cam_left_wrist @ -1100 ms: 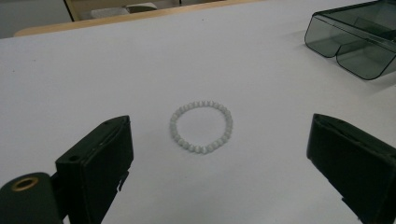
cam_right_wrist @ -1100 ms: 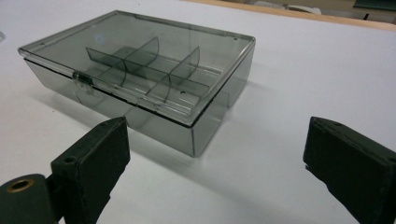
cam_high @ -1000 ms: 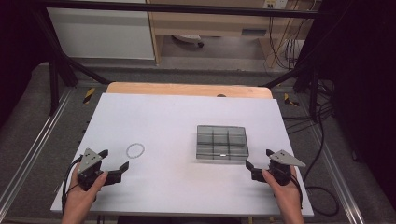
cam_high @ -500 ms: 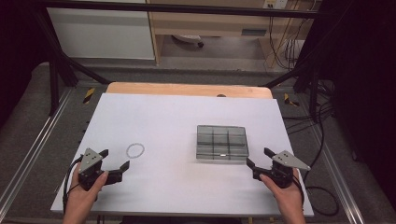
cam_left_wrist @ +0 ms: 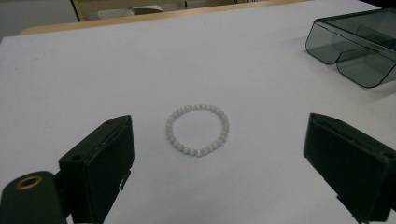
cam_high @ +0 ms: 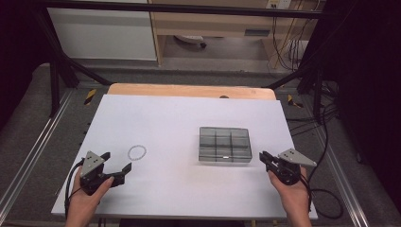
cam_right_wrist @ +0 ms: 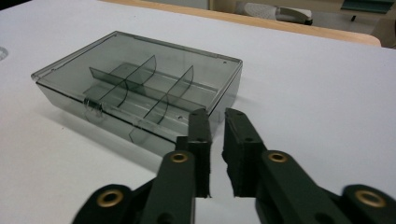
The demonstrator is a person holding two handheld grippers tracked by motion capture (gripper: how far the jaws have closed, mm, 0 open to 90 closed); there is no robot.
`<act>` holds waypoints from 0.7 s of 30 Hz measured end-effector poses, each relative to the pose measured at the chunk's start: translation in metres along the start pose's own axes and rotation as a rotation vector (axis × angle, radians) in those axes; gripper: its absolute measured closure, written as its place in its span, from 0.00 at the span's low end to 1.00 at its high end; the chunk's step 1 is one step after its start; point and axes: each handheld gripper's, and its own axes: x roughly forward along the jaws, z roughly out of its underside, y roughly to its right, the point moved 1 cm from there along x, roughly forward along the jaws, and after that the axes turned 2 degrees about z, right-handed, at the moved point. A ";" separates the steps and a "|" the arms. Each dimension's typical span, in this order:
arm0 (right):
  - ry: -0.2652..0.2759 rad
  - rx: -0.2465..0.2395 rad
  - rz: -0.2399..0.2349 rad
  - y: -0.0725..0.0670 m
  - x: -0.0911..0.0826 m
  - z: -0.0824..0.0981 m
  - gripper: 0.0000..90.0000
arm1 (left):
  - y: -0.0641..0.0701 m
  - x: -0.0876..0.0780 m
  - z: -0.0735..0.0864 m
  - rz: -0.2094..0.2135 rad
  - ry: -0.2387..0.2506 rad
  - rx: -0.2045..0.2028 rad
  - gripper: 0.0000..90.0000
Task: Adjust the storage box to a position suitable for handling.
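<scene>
White tabletop point(cam_high: 189, 118) under both tools. My left gripper point(cam_left_wrist: 224, 158) stands wide, lined up on the bead bracelet point(cam_left_wrist: 198, 129) ahead; my right gripper point(cam_right_wrist: 215, 140) has just closed, empty, beside the shut compartment box point(cam_right_wrist: 140, 88), probably for its latch.

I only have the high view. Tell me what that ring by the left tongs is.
Observer: A bracelet of small pale beads, lying flat just ahead of the open left tongs, untouched.
Operator: Describe the box's lid.
Observer: The box has a smoky clear lid, down, with a small clasp on its front.
Operator: Report the right tongs.
Observer: The right tongs have just been closing; now almost together, nothing between them.
</scene>
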 end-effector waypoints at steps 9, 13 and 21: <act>-0.005 -0.007 -0.008 0.010 0.019 -0.031 1.00 | -0.003 -0.011 0.002 -0.010 -0.005 -0.038 0.11; -0.009 -0.005 -0.019 0.016 0.034 -0.045 1.00 | -0.001 -0.016 -0.001 -0.019 0.020 -0.069 0.12; -0.029 -0.001 -0.014 0.032 0.062 -0.060 1.00 | 0.003 -0.011 -0.011 -0.024 0.012 -0.014 0.12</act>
